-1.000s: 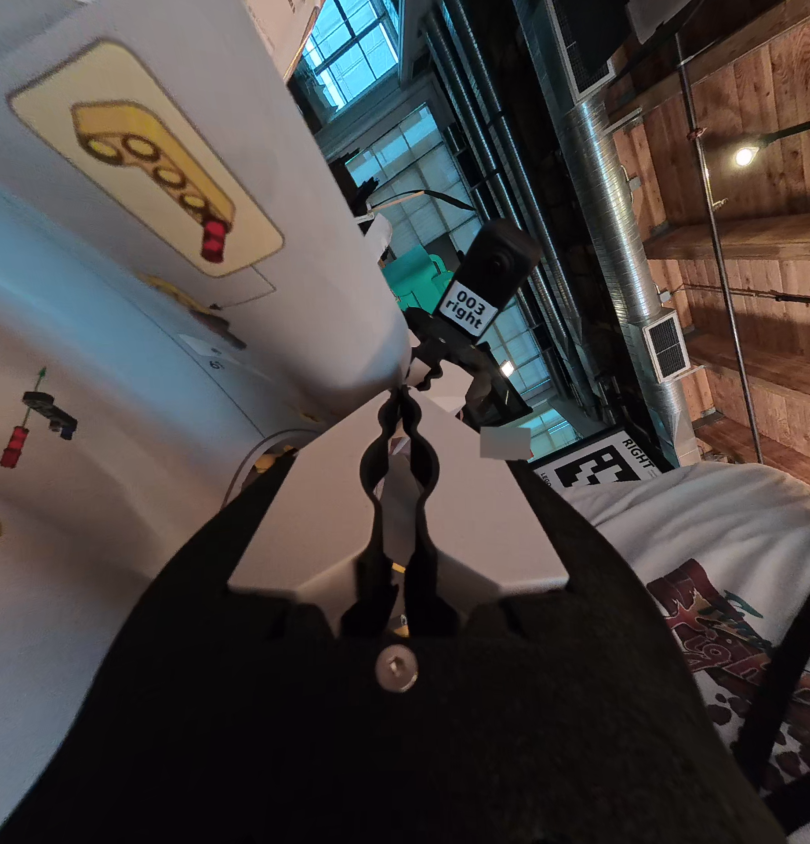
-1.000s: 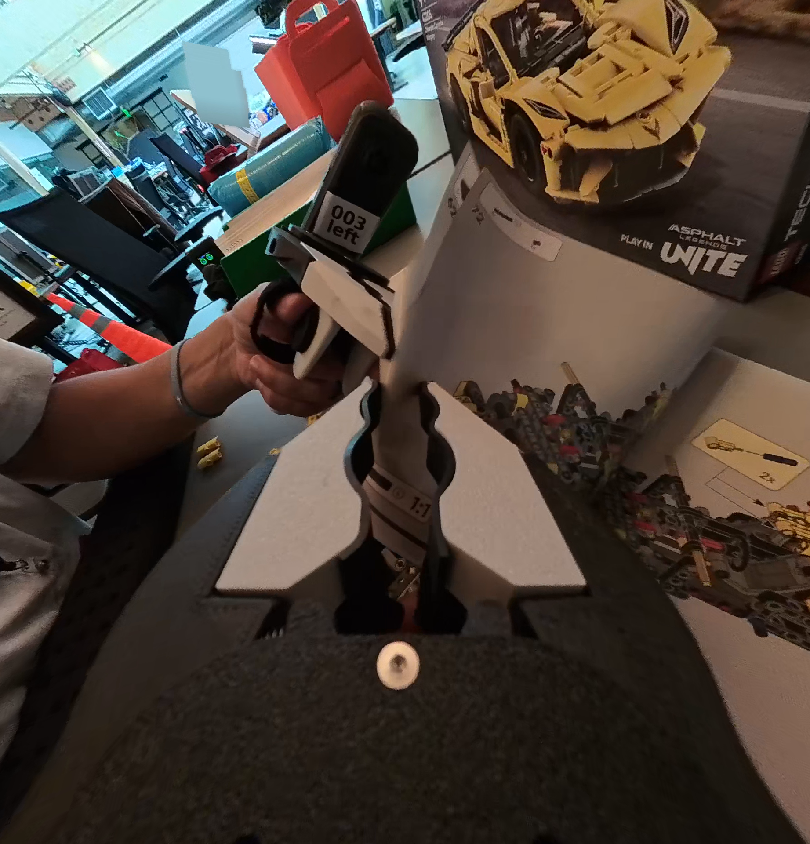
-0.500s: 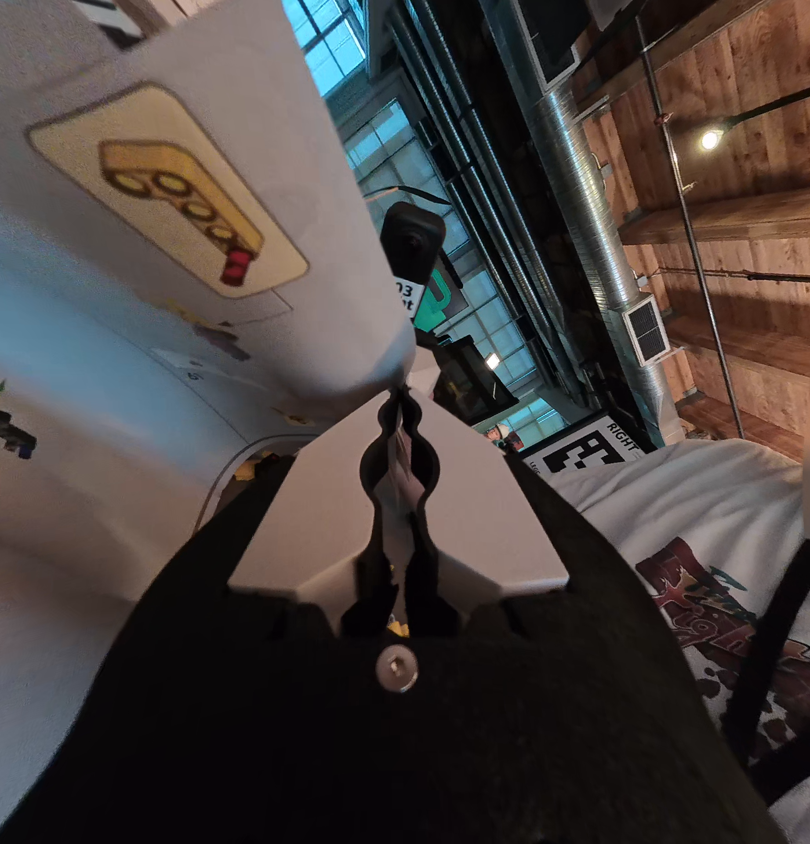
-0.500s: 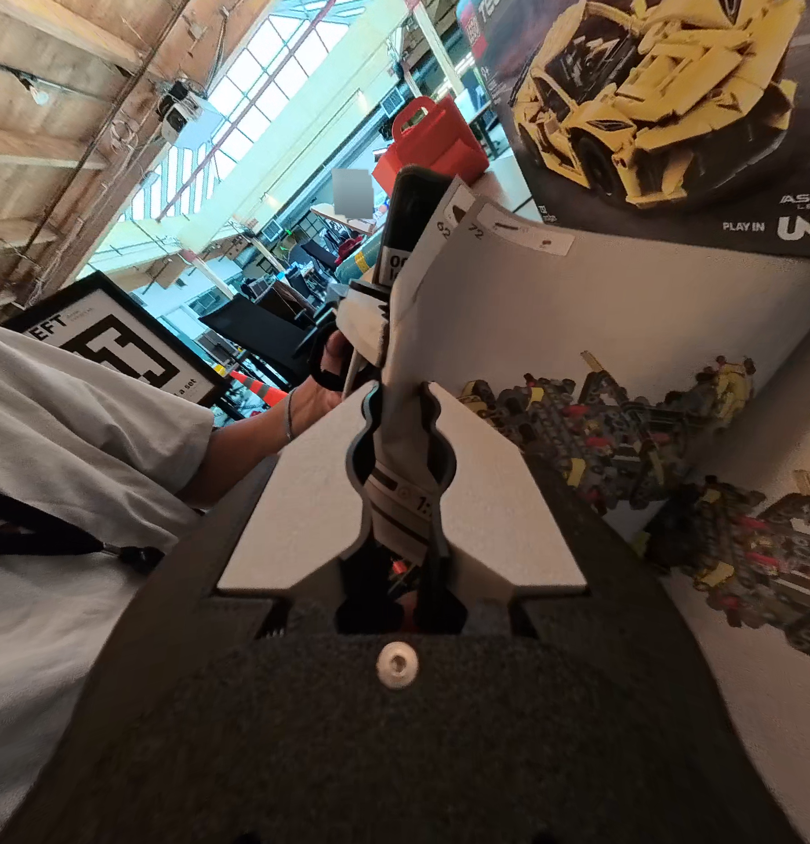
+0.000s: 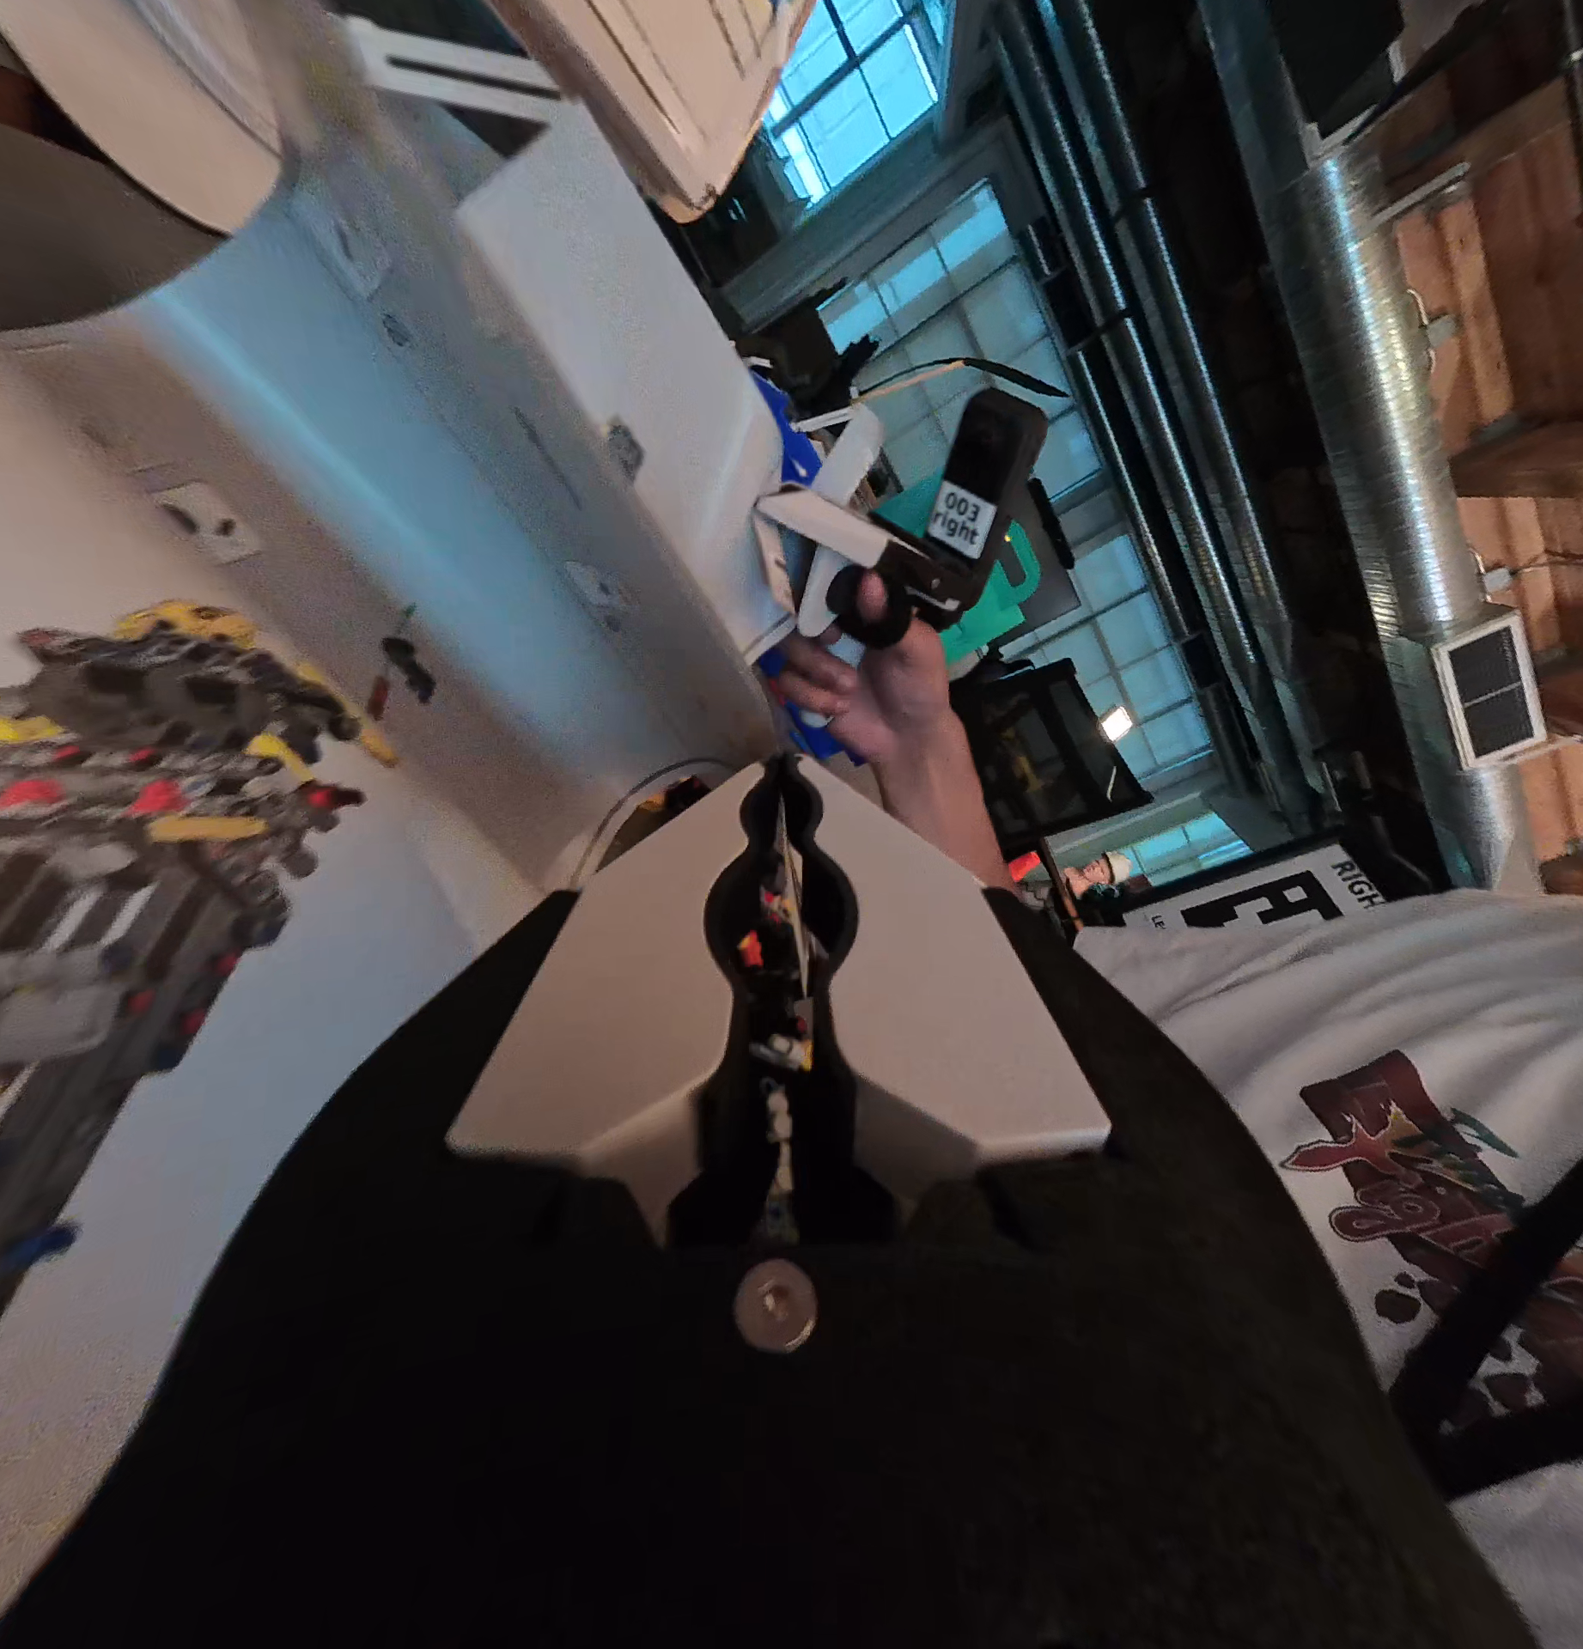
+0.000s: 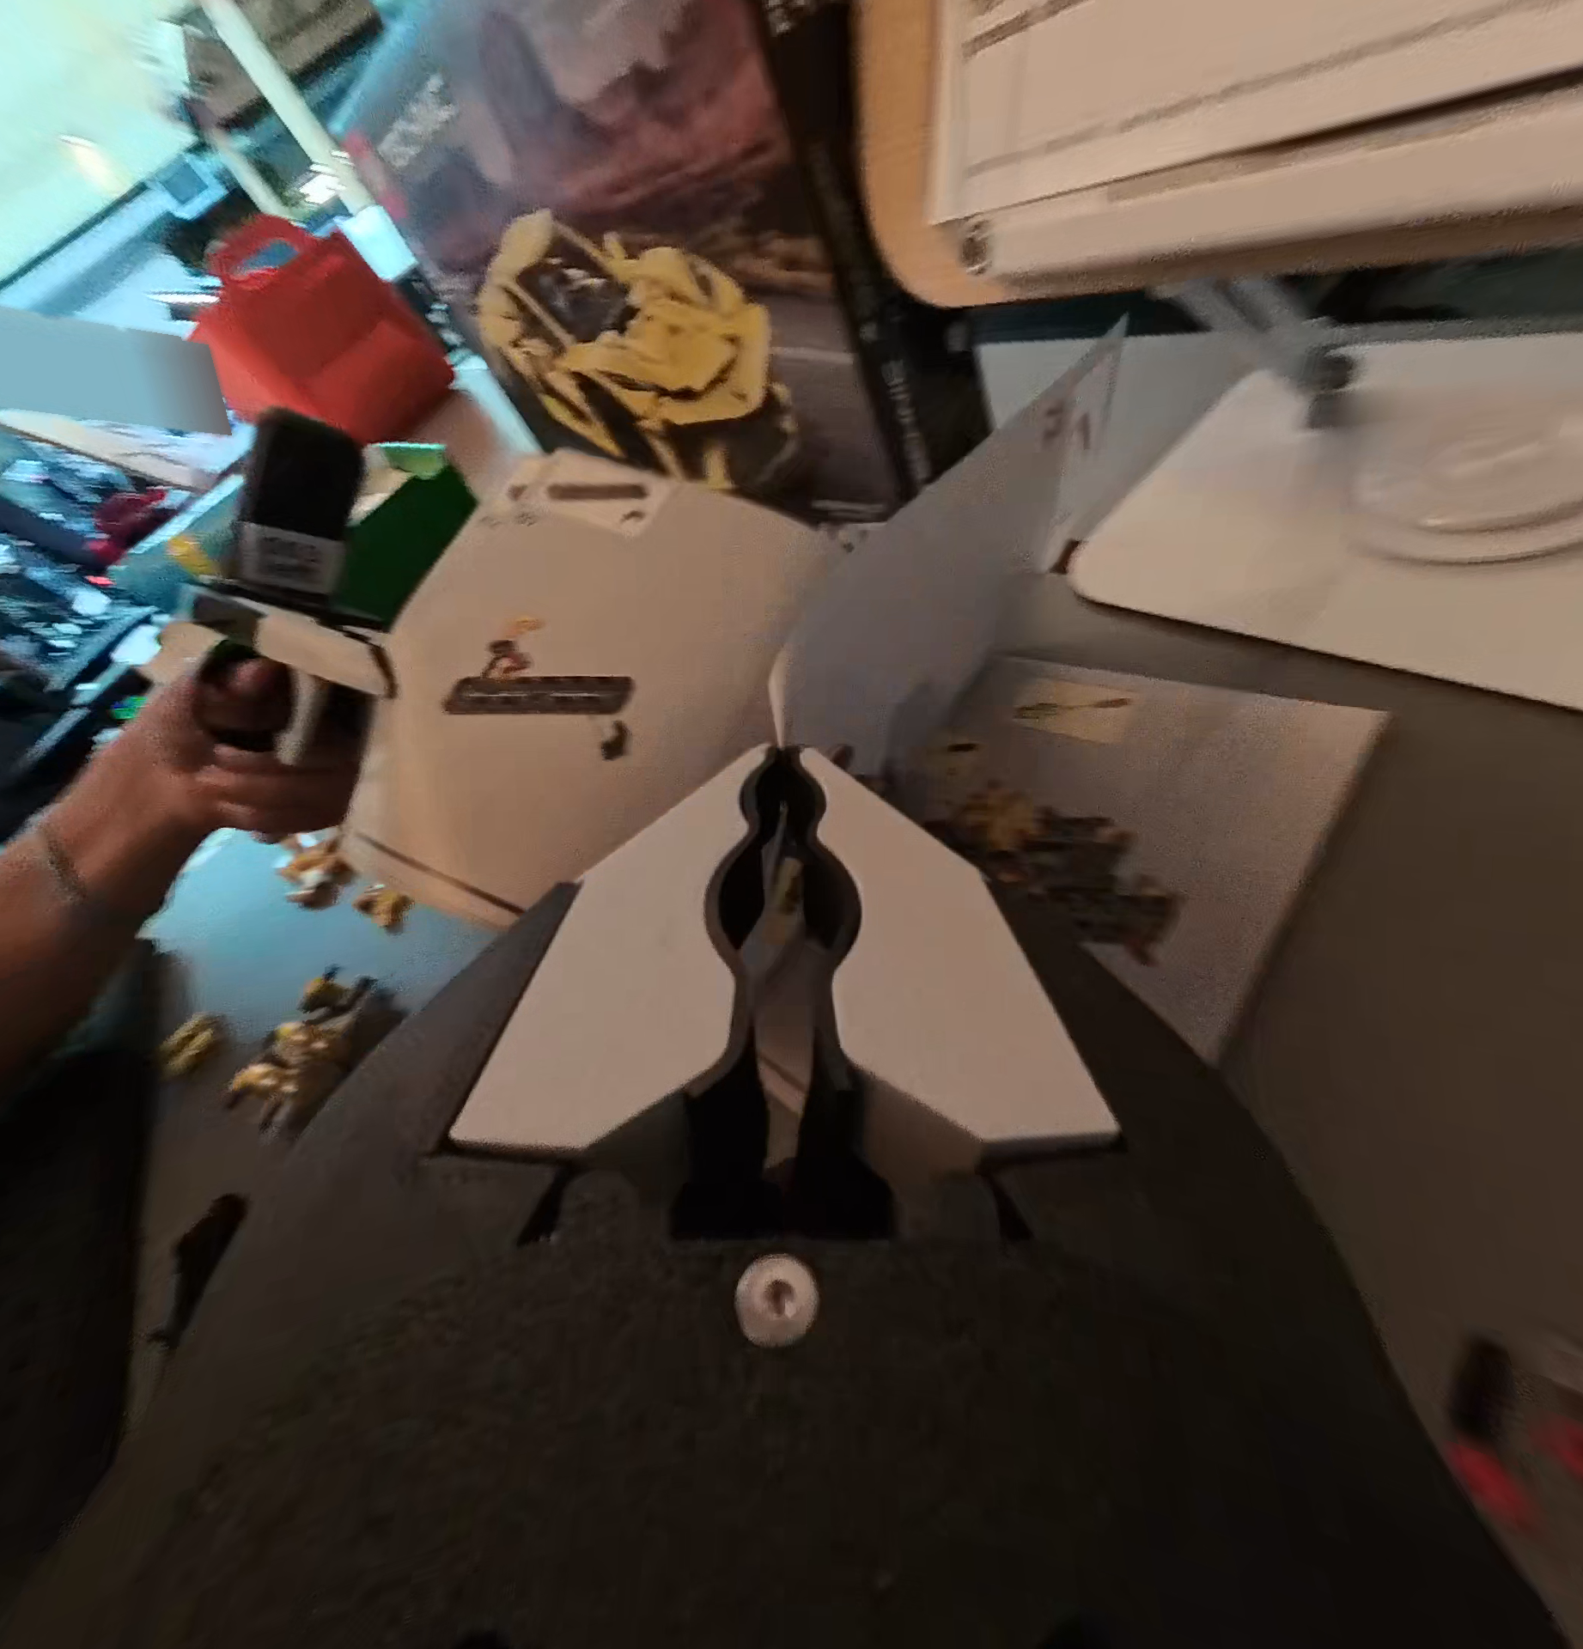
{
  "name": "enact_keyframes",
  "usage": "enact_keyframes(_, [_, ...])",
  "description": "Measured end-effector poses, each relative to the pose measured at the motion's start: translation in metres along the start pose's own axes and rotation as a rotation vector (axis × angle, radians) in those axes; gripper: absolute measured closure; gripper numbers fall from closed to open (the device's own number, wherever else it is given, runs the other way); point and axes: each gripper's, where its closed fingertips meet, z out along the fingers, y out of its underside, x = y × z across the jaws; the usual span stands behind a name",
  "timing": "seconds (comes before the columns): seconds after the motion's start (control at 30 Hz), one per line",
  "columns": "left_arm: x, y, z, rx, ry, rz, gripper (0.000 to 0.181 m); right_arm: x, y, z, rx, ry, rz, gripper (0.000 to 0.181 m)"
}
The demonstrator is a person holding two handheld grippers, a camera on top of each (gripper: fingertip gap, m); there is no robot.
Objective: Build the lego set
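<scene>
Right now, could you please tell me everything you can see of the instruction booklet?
The instruction booklet is glossy white paper printed with build-step pictures of a yellow and black model. It lies open on the grey table, with pages lifted and curled upward. The left gripper and the right gripper are each shut on a page edge. The right-hand page rests flat. Motion blurs the details.

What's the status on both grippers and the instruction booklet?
Left gripper shut on white paper instruction booklet. Right gripper shut on a lifted page. Loose yellow lego pieces lie untouched on the grey table.
</scene>
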Motion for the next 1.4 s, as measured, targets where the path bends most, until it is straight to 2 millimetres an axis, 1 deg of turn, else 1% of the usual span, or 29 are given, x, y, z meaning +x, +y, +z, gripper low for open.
enact_keyframes(0.07, [-0.002, -0.002, -0.011, 0.015, -0.009, -0.009, 0.181, 0.013, -0.003, -0.009, 0.003, 0.076, -0.036, 0.181])
enact_keyframes(0.1, [-0.002, -0.004, -0.015, 0.024, -0.011, -0.01, 0.181, 0.017, -0.003, -0.011, -0.005, 0.094, -0.047, 0.181])
enact_keyframes(0.2, [0.001, -0.007, -0.022, 0.042, -0.002, -0.009, 0.181, 0.028, 0.002, -0.015, -0.044, 0.156, -0.052, 0.181])
enact_keyframes(0.37, [0.006, -0.013, -0.031, 0.059, 0.002, 0.001, 0.181, 0.047, 0.021, -0.015, -0.152, 0.276, -0.095, 0.18])
enact_keyframes(0.43, [0.007, -0.013, -0.037, 0.057, -0.002, -0.004, 0.181, 0.056, 0.026, -0.018, -0.198, 0.336, -0.108, 0.174])
enact_keyframes(0.47, [0.007, -0.012, -0.041, 0.049, -0.01, -0.009, 0.181, 0.063, 0.026, -0.023, -0.215, 0.388, -0.119, 0.166])
enact_keyframes(0.53, [0.002, -0.008, -0.054, 0.009, -0.053, -0.022, 0.181, 0.074, 0.018, -0.034, -0.218, 0.502, -0.176, 0.153])
enact_keyframes(0.57, [-0.003, -0.006, -0.063, -0.016, -0.087, -0.031, 0.181, 0.077, 0.011, -0.04, -0.206, 0.552, -0.226, 0.15])
enact_keyframes(0.6, [-0.01, -0.004, -0.074, -0.04, -0.124, -0.05, 0.181, 0.074, 0.004, -0.042, -0.189, 0.578, -0.282, 0.149])
enact_keyframes(0.63, [-0.017, -0.004, -0.085, -0.063, -0.163, -0.072, 0.181, 0.067, 0.001, -0.039, -0.179, 0.563, -0.327, 0.15])
enact_keyframes(0.67, [-0.024, -0.003, -0.097, -0.09, -0.207, -0.088, 0.181, 0.056, 0.004, -0.03, -0.192, 0.507, -0.348, 0.153])
enact_keyframes(0.7, [-0.033, -0.003, -0.11, -0.121, -0.262, -0.097, 0.181, 0.044, 0.015, -0.016, -0.231, 0.425, -0.347, 0.155])
enact_keyframes(0.73, [-0.043, -0.002, -0.122, -0.156, -0.325, -0.102, 0.181, 0.035, 0.033, -0.002, -0.295, 0.344, -0.331, 0.155])
enact_keyframes(0.77, [-0.051, -0.003, -0.134, -0.186, -0.383, -0.105, 0.181, 0.033, 0.052, 0.01, -0.37, 0.303, -0.315, 0.154])
enact_keyframes(0.8, [-0.058, -0.005, -0.144, -0.208, -0.428, -0.107, 0.181, 0.044, 0.067, 0.016, -0.439, 0.346, -0.308, 0.158])
enact_keyframes(0.83, [-0.063, -0.007, -0.153, -0.228, -0.47, -0.105, 0.181, 0.059, 0.076, 0.017, -0.491, 0.439, -0.314, 0.174])
enact_keyframes(0.87, [-0.068, -0.008, -0.16, -0.251, -0.514, -0.098, 0.181, 0.068, 0.08, 0.018, -0.51, 0.497, -0.338, 0.18])
enact_keyframes(0.93, [-0.079, -0.007, -0.172, -0.308, -0.617, -0.057, 0.181, 0.073, 0.079, 0.019, -0.492, 0.552, -0.369, 0.181])
enact_keyframes(1.0, [-0.092, -0.003, -0.186, -0.371, -0.758, 0.005, 0.181, 0.074, 0.079, 0.019, -0.487, 0.567, -0.339, 0.181])
enact_keyframes(1.07, [-0.102, 0.006, -0.204, -0.443, -0.897, 0.073, 0.181, 0.074, 0.079, 0.019, -0.484, 0.587, -0.346, 0.181])
enact_keyframes(1.1, [-0.104, 0.011, -0.209, -0.458, -0.936, 0.088, 0.181, 0.074, 0.079, 0.019, -0.488, 0.601, -0.367, 0.181])
enact_keyframes(1.27, [-0.104, 0.035, -0.213, -0.45, -0.982, 0.1, 0.181, 0.074, 0.079, 0.019, -0.498, 0.651, -0.387, 0.181])
enact_keyframes(1.33, [-0.107, 0.039, -0.21, -0.451, -1.008, 0.119, 0.181, 0.073, 0.077, 0.02, -0.564, 0.652, -0.425, 0.181])
enact_keyframes(1.37, [-0.109, 0.041, -0.21, -0.46, -1.021, 0.13, 0.181, 0.063, 0.07, 0.027, -0.567, 0.614, -0.483, 0.181])
enact_keyframes(1.4, [-0.112, 0.042, -0.21, -0.47, -1.036, 0.139, 0.181, 0.04, 0.056, 0.043, -0.508, 0.518, -0.569, 0.181])
